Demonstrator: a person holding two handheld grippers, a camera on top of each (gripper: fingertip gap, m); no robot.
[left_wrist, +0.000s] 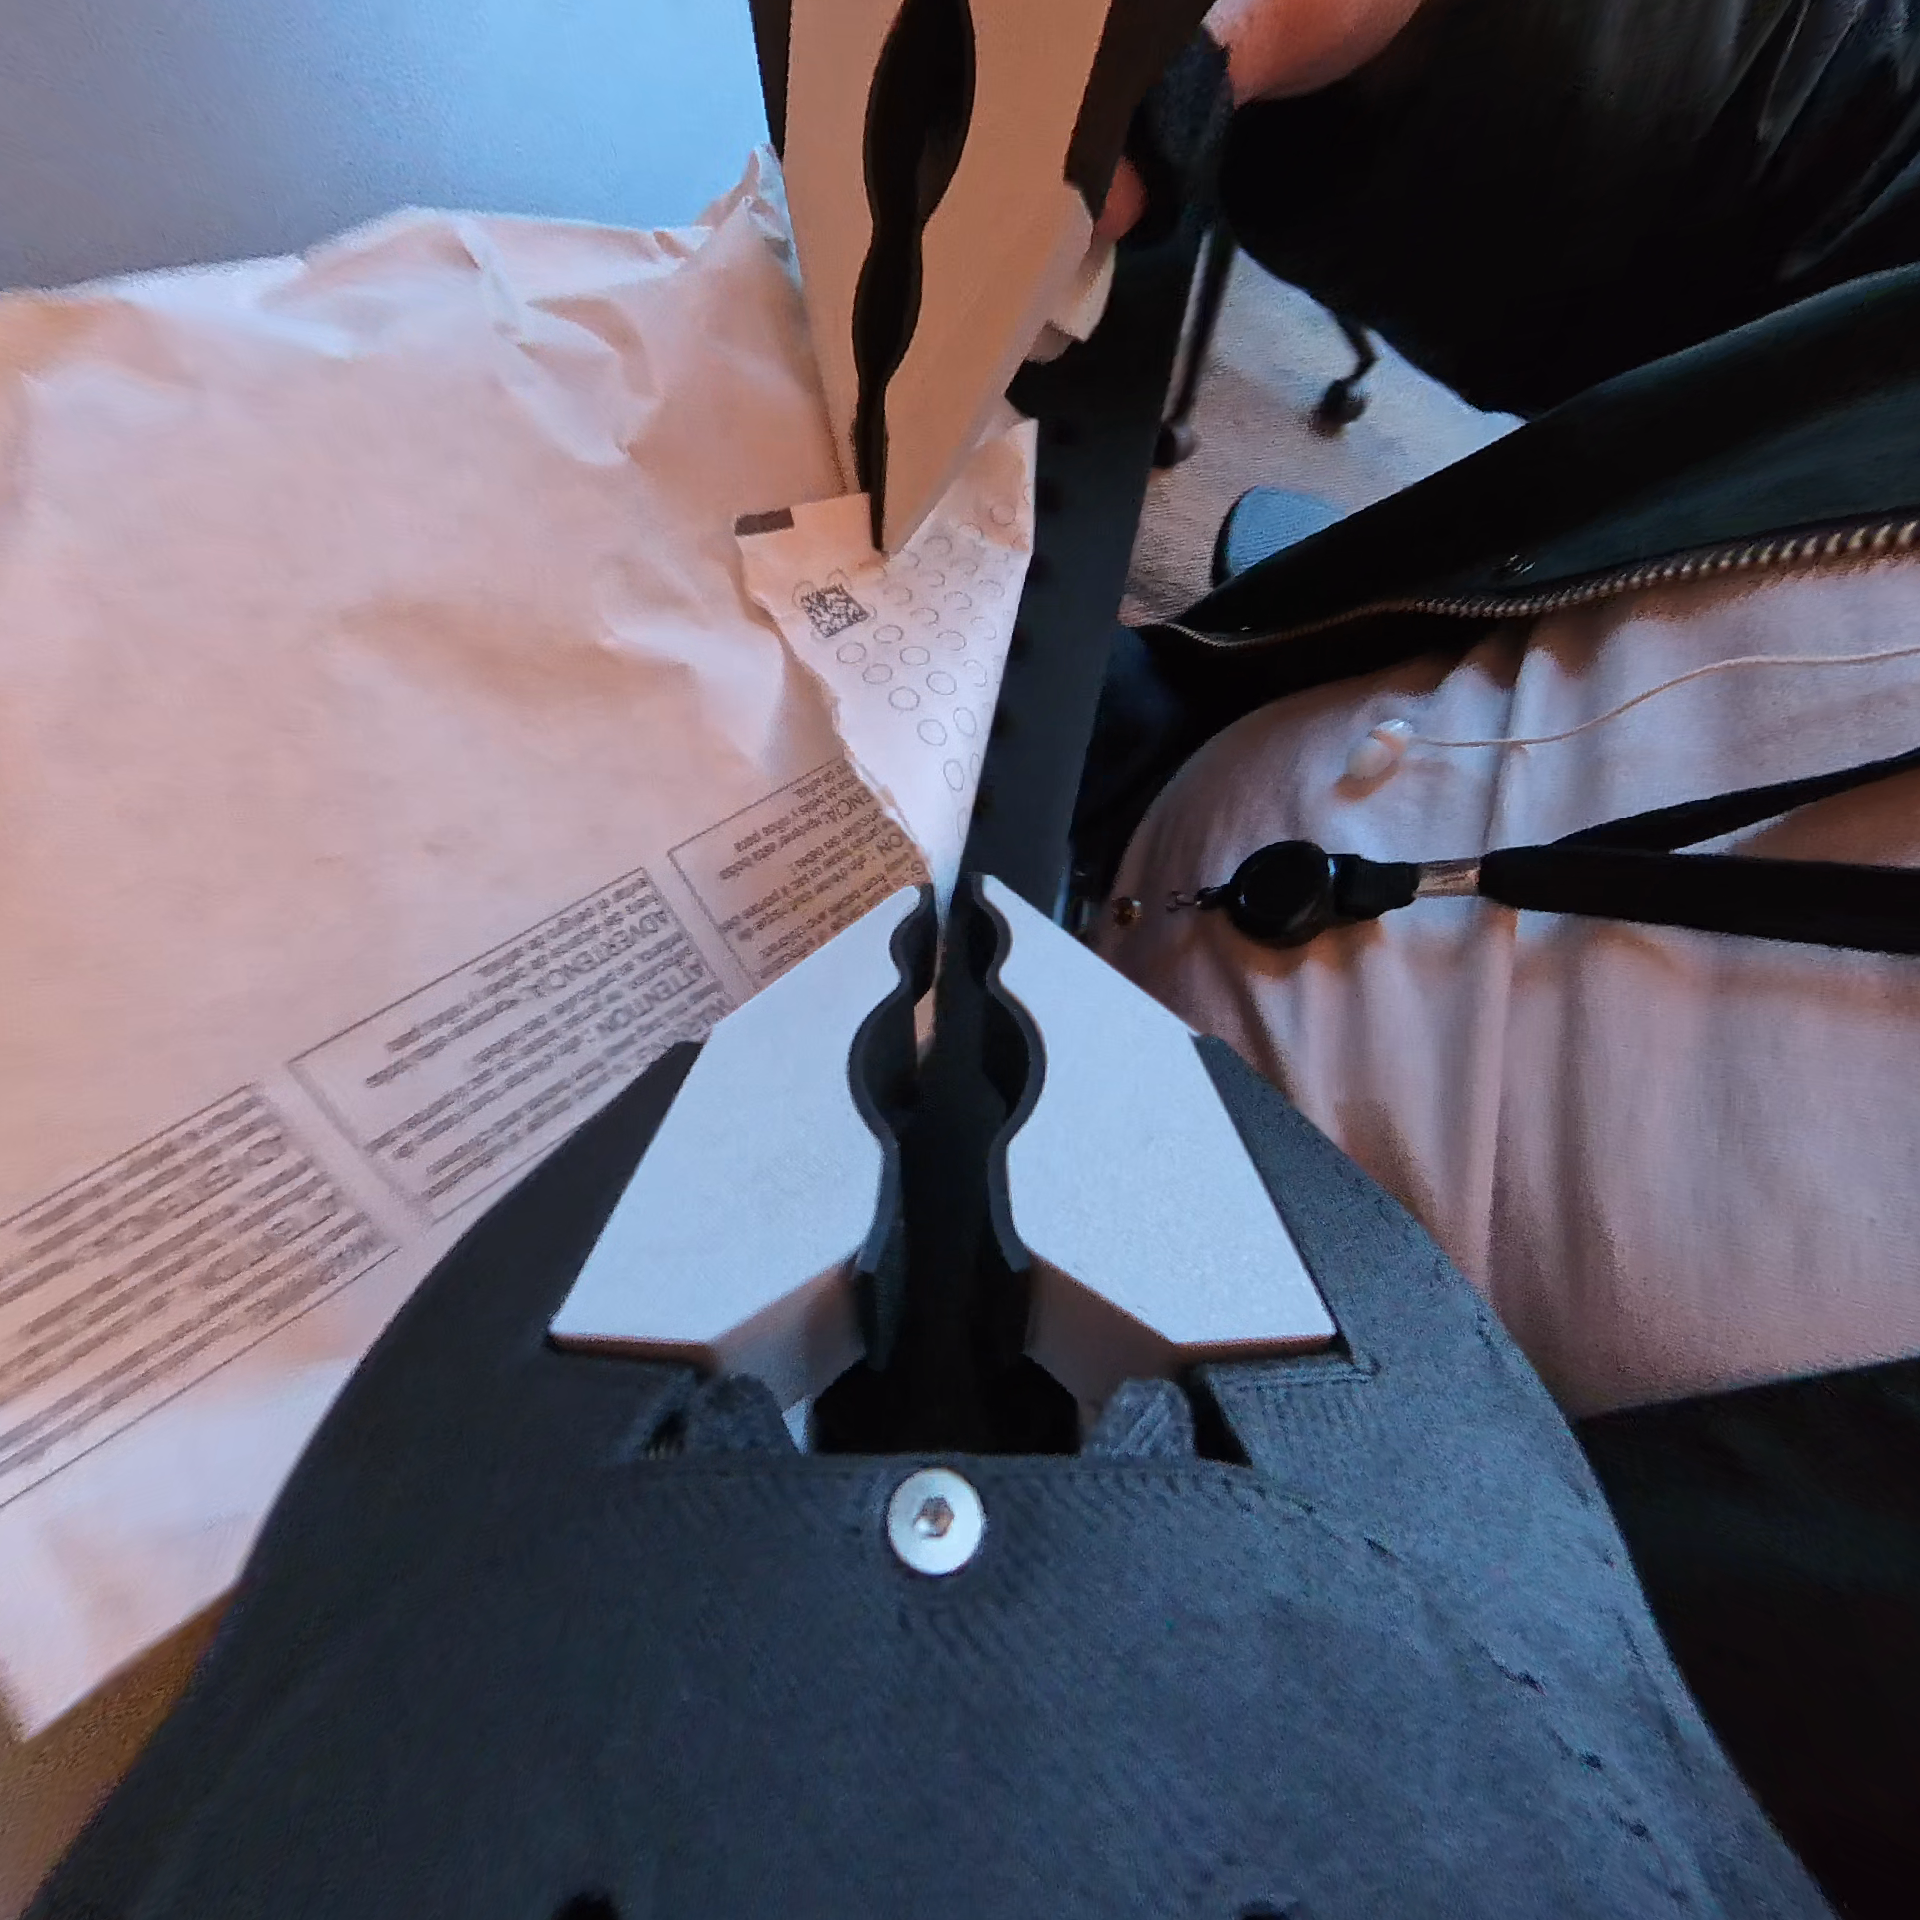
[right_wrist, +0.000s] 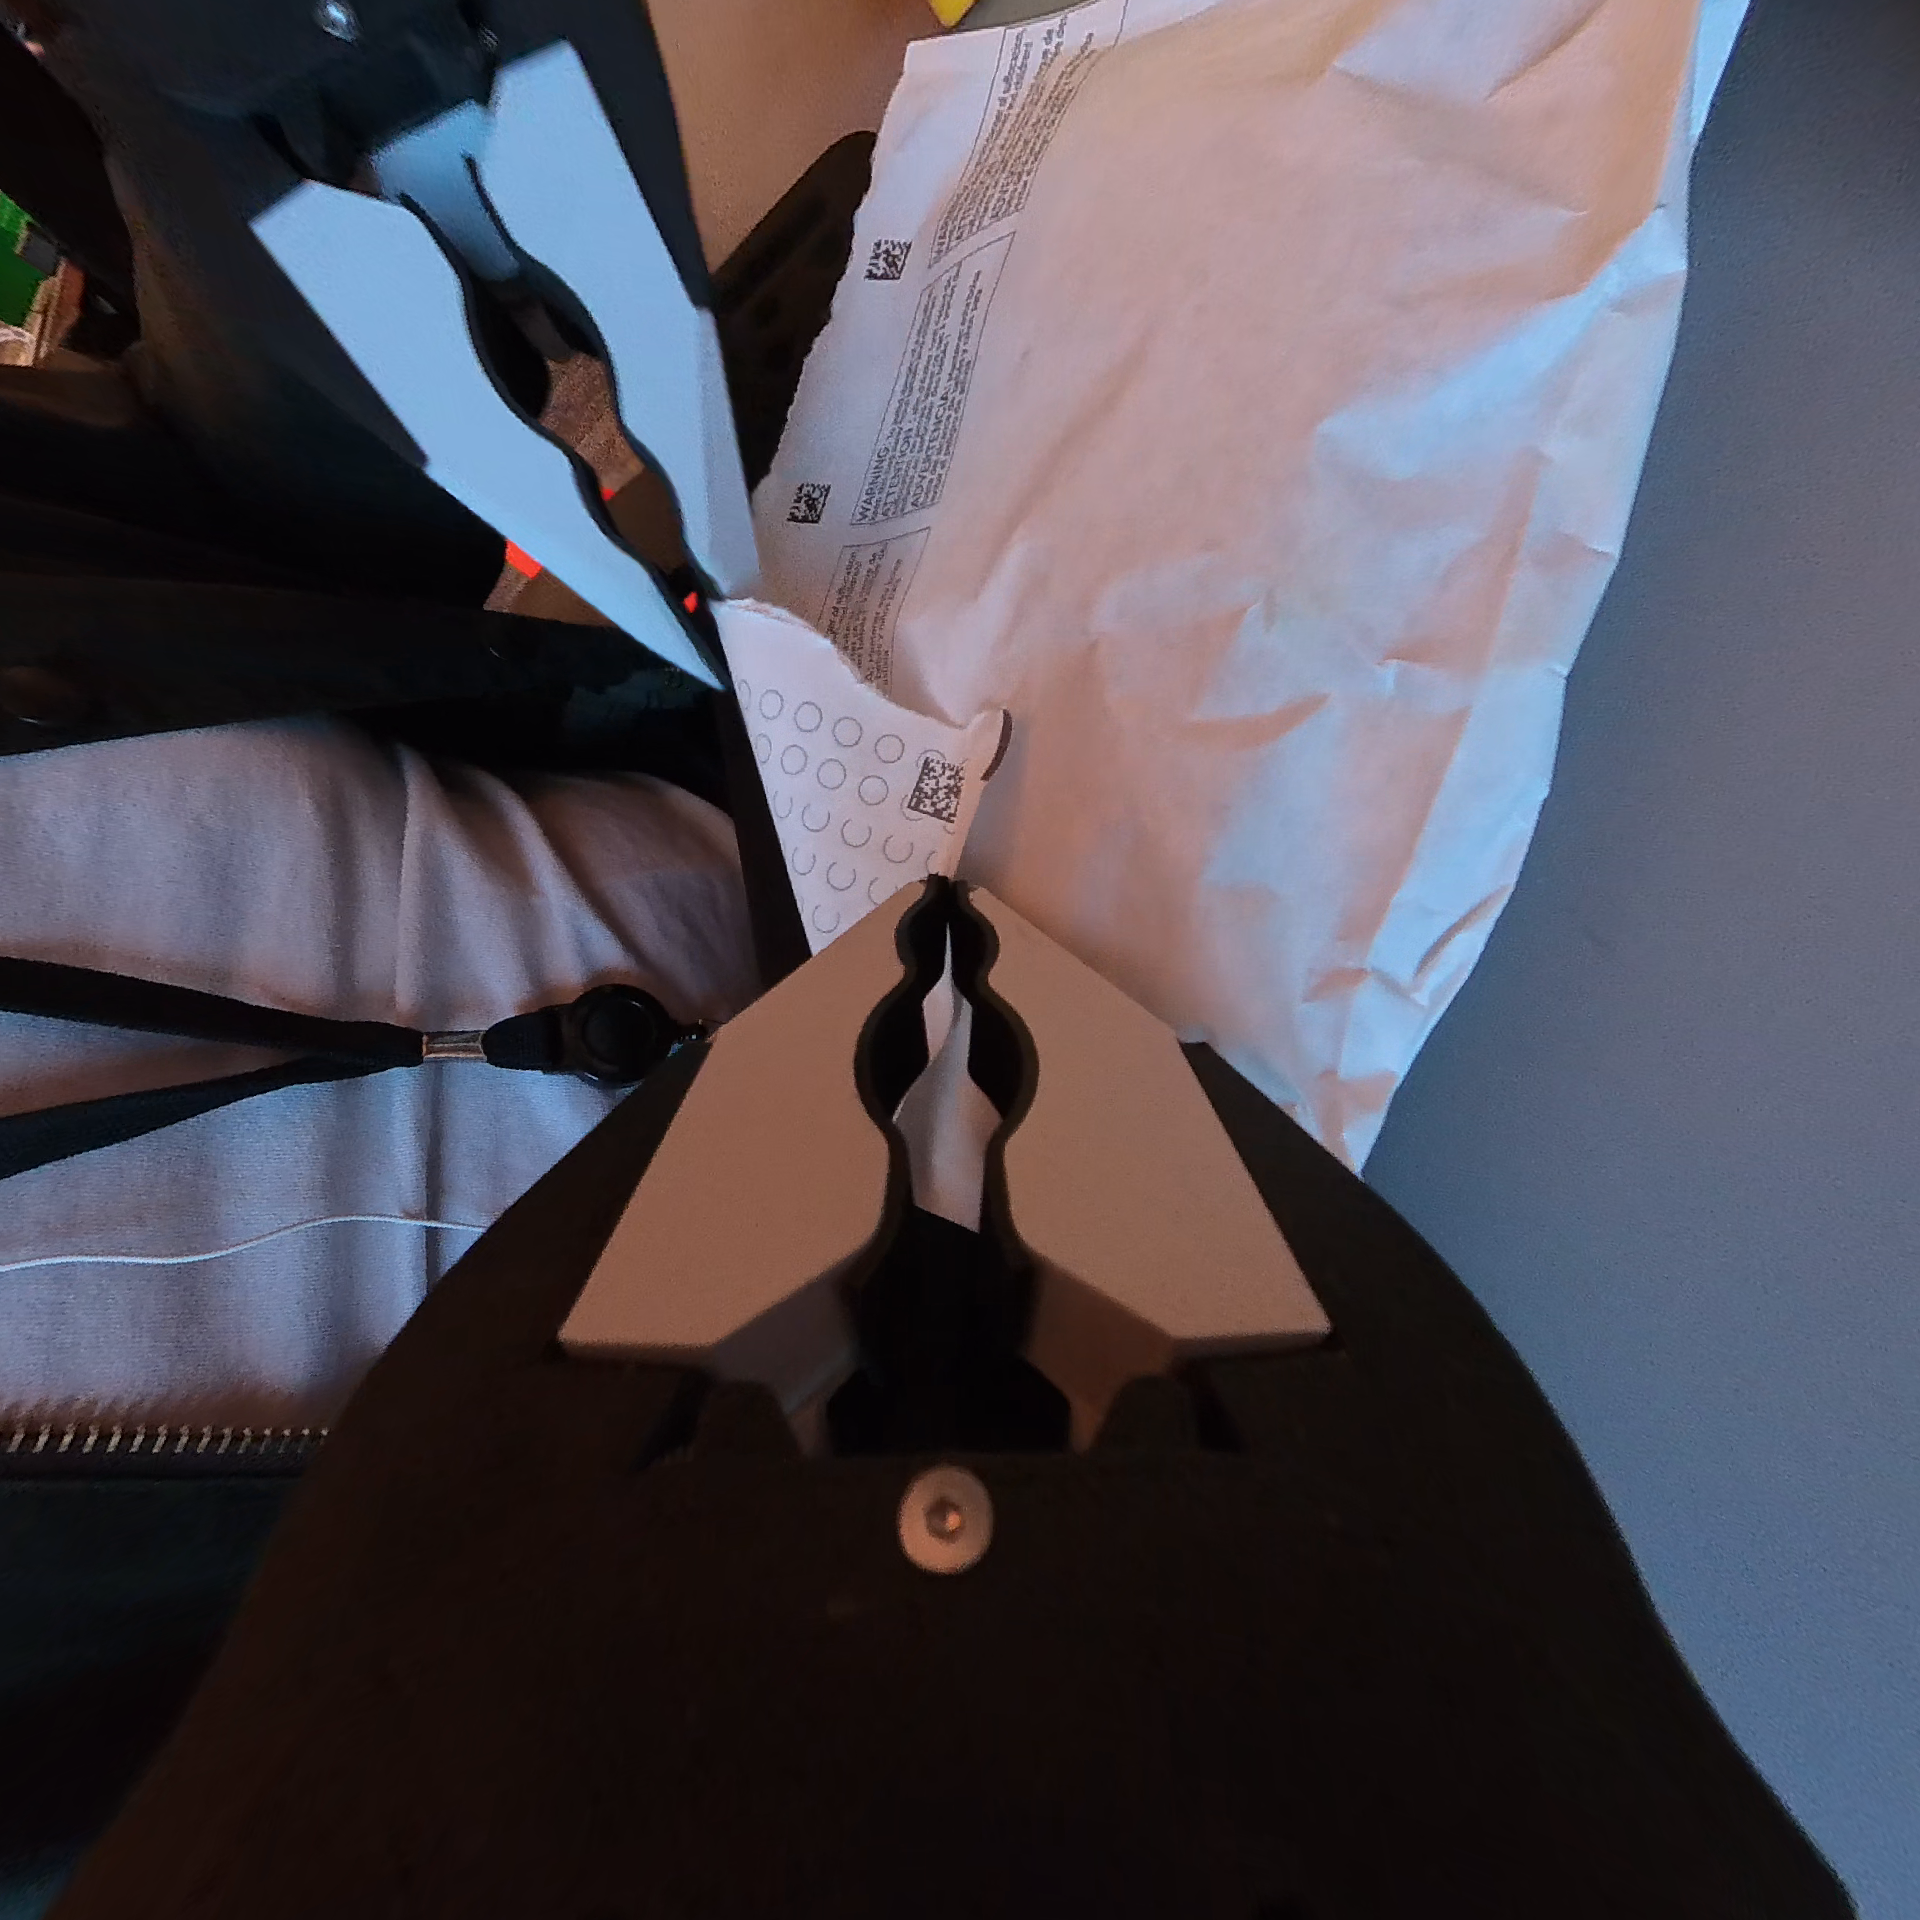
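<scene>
A crumpled white paper bag (left_wrist: 364, 623) with printed boxes has a torn corner flap (left_wrist: 914, 665) patterned with small circles and a square code. My left gripper (left_wrist: 951, 888) is shut on the flap's lower tip. My right gripper (left_wrist: 878, 540) reaches in from the top and is shut on the flap's upper corner. In the right wrist view, the right gripper (right_wrist: 945, 883) is shut with white paper caught between its jaws, at the edge of the flap (right_wrist: 842, 800) and the bag (right_wrist: 1247, 520). The left gripper (right_wrist: 717, 665) pinches the flap's other end from the upper left.
A person's light shirt (left_wrist: 1558, 987) and dark zipped jacket (left_wrist: 1558, 499) are close on the right, with a black badge reel (left_wrist: 1283, 891) on a strap. A chair castor (left_wrist: 1340, 400) stands on the floor behind. A grey surface (right_wrist: 1714, 935) lies beyond the bag. The grippers' ends are close to 8 cm from one another.
</scene>
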